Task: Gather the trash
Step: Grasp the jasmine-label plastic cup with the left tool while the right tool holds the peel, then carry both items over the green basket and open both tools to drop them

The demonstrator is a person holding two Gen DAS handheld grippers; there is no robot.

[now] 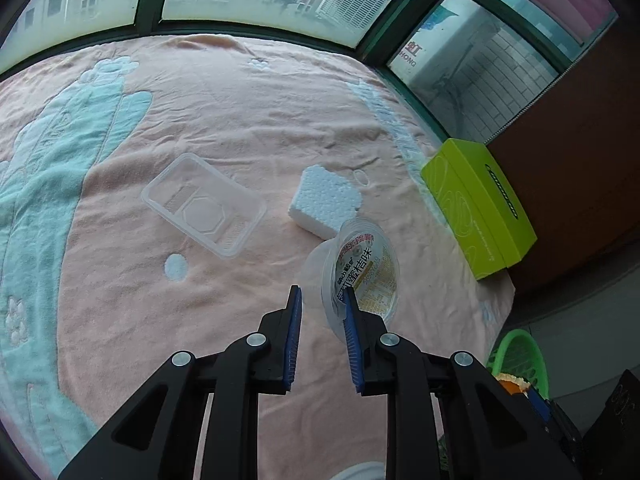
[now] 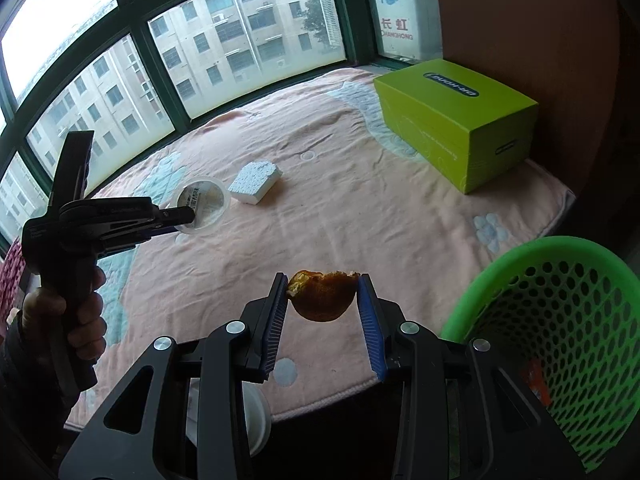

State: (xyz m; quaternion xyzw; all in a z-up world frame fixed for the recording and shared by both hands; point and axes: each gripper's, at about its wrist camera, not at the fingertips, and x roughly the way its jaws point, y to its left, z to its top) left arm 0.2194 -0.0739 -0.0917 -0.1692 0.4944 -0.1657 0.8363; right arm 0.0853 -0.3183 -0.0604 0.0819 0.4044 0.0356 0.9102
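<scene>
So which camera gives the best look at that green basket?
The right wrist view: the green basket fills its lower right, mesh wall and rim plain. The left wrist view shows only a sliver behind the hand-held gripper.

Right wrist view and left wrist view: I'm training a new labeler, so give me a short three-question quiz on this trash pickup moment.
1. True or false: the right gripper holds an orange peel between its fingers.
2. Multiple choice: what lies on the blanket between the clear tray and the green box?
A. a spoon
B. a foam block
C. a bottle
3. Fill in: the left gripper has one finger inside a clear plastic ____, its wall between the fingers.

Key: 1 true; 2 B; 3 cup. The green basket stands to the right, past the blanket's edge.
</scene>
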